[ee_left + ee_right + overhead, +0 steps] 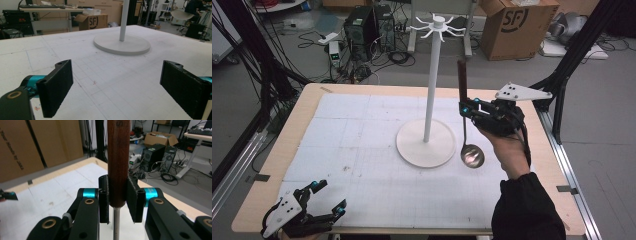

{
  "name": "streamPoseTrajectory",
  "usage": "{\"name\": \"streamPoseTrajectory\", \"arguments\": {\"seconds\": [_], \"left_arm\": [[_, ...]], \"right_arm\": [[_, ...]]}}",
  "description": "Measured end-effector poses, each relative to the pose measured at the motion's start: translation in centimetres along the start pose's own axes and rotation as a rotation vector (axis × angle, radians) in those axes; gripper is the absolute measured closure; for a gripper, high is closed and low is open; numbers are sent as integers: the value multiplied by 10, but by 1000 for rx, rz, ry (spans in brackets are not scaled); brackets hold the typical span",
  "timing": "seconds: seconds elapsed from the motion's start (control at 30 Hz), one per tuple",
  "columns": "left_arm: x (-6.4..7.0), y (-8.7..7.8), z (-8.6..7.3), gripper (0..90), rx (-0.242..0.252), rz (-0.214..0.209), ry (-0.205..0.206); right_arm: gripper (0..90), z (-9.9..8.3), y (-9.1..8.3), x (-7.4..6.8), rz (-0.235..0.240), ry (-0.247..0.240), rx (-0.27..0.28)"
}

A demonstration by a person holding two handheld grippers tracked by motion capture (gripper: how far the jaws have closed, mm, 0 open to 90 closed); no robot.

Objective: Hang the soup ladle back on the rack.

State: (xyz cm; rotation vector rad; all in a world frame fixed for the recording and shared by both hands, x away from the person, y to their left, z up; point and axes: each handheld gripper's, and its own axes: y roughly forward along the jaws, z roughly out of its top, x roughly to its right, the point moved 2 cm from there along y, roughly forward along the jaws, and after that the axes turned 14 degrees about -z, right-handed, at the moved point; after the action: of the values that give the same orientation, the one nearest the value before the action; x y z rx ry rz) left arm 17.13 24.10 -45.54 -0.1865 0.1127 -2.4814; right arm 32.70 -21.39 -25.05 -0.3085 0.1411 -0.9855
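R tongs clamped on ladle handle, right of centre frame; ladle upright, bowl down near bench; hook stand just left, hooks higher up; L tongs apart, lower left, well apart.

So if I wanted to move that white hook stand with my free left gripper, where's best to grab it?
Grip the stand's thin upright pole low down, just above the round base. Come in level from the near left side, where the open left gripper already faces it. The pole is slim enough to sit between the fingers, while the base is flat and too wide. The ladle hangs at its right.
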Motion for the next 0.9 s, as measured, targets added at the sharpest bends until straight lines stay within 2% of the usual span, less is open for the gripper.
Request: {"name": "streamPoseTrajectory", "arguments": {"seconds": [0.33, 0.37, 0.43, 0.53, 0.7, 0.9], "left_arm": [[0, 0, 0, 119, -1, -6, -3], [0, 0, 0, 119, 2, -5, -4], [0, 0, 0, 119, 2, -6, -4], [-1, 0, 0, 119, 2, -5, -8], [-3, -1, -1, 119, 8, -1, -14], [-4, -3, -1, 119, 11, 4, -21]], "right_arm": [[744, 11, 4, 13, -6, 28, 12], [744, 13, 4, 14, -3, 35, 15], [744, 19, 5, 16, 33, 66, 29], [744, 25, 5, 17, 48, 77, 49], [744, 43, 7, 19, 77, 79, 72], [744, 53, 12, 21, 84, 78, 70]]}}
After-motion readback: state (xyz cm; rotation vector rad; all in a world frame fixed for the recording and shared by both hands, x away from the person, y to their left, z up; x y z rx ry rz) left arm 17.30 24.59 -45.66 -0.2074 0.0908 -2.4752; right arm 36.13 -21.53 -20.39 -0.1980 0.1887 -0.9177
